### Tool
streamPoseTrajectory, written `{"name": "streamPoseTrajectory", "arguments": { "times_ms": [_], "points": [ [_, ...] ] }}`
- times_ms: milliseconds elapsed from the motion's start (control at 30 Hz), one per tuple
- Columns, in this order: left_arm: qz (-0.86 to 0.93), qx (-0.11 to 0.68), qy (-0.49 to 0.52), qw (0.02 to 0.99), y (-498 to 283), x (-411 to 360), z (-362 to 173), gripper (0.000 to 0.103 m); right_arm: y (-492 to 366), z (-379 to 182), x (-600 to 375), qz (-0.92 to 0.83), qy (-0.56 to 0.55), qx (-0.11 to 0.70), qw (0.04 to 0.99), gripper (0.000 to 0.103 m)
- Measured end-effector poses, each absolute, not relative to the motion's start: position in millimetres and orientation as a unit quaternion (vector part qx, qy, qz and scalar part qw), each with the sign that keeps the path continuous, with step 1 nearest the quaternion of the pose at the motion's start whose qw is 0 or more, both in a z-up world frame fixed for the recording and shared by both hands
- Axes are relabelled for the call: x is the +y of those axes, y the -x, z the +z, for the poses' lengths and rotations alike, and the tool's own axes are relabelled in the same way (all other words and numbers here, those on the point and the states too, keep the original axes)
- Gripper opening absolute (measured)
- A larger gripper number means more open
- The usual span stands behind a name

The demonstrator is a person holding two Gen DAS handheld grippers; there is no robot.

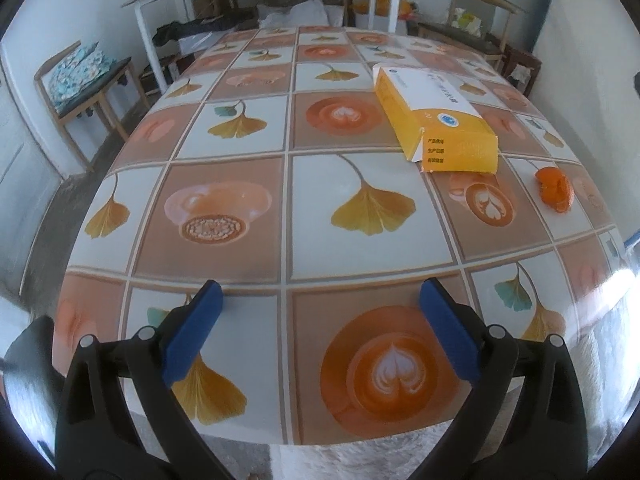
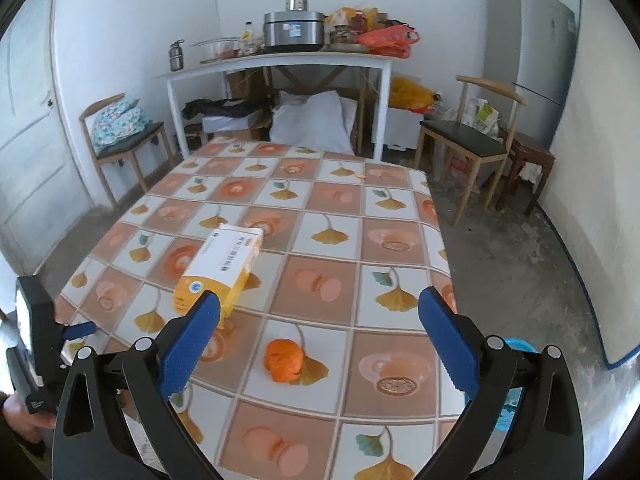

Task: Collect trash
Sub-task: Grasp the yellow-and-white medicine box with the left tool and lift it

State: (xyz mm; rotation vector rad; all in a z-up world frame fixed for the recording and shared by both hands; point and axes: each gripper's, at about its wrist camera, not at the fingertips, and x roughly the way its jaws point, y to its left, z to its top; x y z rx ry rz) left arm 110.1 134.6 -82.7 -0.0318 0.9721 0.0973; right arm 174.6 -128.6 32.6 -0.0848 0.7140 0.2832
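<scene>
A yellow and white cardboard box (image 1: 436, 116) lies on the patterned table (image 1: 320, 216), far right of centre in the left wrist view. An orange peel (image 1: 554, 190) lies to its right. My left gripper (image 1: 320, 300) is open and empty, low over the table's near edge, well short of both. In the right wrist view the box (image 2: 222, 268) lies left of centre and the peel (image 2: 283, 359) lies nearer, between the fingers' line. My right gripper (image 2: 320, 308) is open and empty above the table (image 2: 360, 240). The left gripper (image 2: 76, 330) shows at the left edge there.
A wooden chair with a blue cushion (image 2: 120, 136) stands at the far left, another chair (image 2: 468, 140) at the far right. A white side table (image 2: 280, 64) holds pots and bags. A blue bin (image 2: 516, 346) sits on the floor by the table's right edge.
</scene>
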Motion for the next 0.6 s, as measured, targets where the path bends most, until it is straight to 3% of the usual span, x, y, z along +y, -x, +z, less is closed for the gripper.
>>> {"name": "streamPoseTrajectory", "arguments": {
  "times_ms": [100,333,600],
  "points": [
    [0.044,0.466,0.029,0.883,-108,141,-79,0.096,-172,35,-140,0.142,0.034,0.34,0.929,0.096],
    [-0.079,0.407,0.186,0.891,-131,158,-39,0.096,-178,22,-156,0.144,0.017,0.357,0.923,0.096],
    [-0.082,0.459,0.094,0.88,-235,89,-41,0.095,-186,16,-165,0.148,0.002,0.367,0.918,0.096]
  ]
}}
